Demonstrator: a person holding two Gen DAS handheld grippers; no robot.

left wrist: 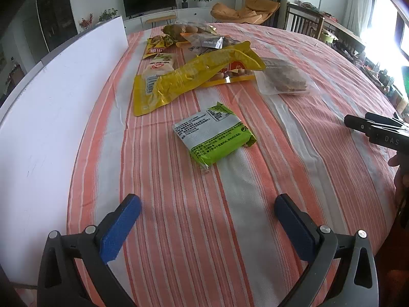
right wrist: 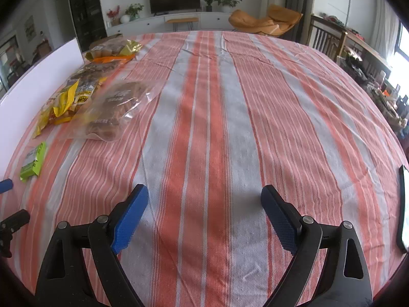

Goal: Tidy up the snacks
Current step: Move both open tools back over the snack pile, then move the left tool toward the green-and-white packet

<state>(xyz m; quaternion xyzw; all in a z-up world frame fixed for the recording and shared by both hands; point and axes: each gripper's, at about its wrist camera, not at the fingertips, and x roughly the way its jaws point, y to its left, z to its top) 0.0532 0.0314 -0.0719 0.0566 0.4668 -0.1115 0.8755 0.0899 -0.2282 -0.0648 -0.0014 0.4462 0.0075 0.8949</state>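
A green and white snack packet (left wrist: 214,134) lies flat on the striped tablecloth (left wrist: 255,204), ahead of my open, empty left gripper (left wrist: 207,206). Behind it lie a large yellow snack bag (left wrist: 194,76), a clear bag of brown pastries (left wrist: 283,76) and a pile of other snack bags (left wrist: 194,35). In the right wrist view my right gripper (right wrist: 204,197) is open and empty over bare cloth; the green packet (right wrist: 33,162), the clear bag (right wrist: 115,110) and the yellow bag (right wrist: 61,105) lie at the far left.
A white board (left wrist: 51,102) stands along the table's left edge. A dark flat device (right wrist: 403,207) lies at the table's right edge. The right gripper's body (left wrist: 378,130) shows at the right of the left wrist view. Chairs and a TV stand beyond the table.
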